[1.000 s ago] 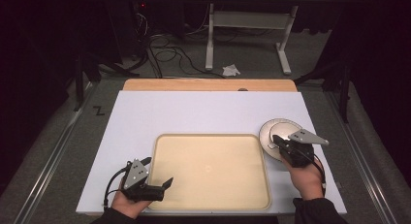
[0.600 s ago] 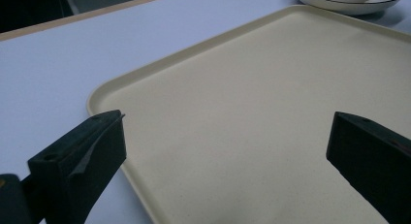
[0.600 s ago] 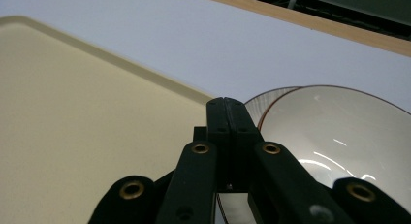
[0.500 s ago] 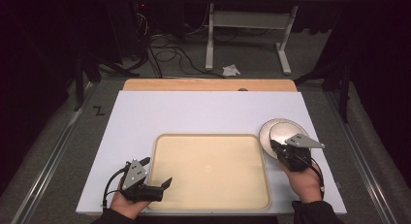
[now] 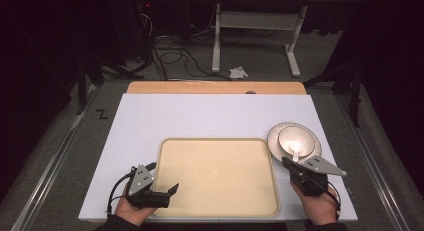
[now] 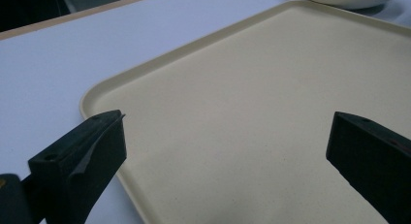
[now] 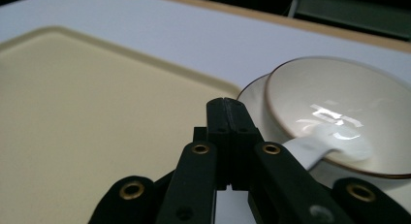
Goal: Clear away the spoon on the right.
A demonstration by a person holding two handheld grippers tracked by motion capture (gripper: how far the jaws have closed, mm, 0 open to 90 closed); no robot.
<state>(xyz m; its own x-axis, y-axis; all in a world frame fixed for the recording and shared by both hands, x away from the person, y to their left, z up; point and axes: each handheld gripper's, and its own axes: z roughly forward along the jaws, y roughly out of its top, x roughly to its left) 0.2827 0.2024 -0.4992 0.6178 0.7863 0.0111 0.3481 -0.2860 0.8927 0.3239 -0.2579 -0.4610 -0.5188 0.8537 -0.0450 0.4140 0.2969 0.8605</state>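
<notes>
A beige tray [image 5: 215, 176] lies empty on the white table top. To its right stands a white plate [image 5: 274, 136] with a brown-rimmed bowl [image 5: 300, 138] on it. A white spoon [image 7: 322, 145] rests in the bowl, its handle over the near rim. My right gripper [image 5: 286, 161] is shut with nothing between its jaws. It sits just in front of the plate [image 7: 252, 95], its tip [image 7: 227, 106] left of the spoon handle. My left gripper [image 5: 164, 177] stands open over the tray's near left corner [image 6: 104, 95], empty.
The white table top [image 5: 200, 116] has free room behind the tray. A wooden strip [image 5: 215, 87] runs along its far edge. Beyond it are cables and a desk frame on the dark floor.
My right gripper has drawn back toward the near edge of the table, away from the bowl, still shut. The left gripper has not moved.
</notes>
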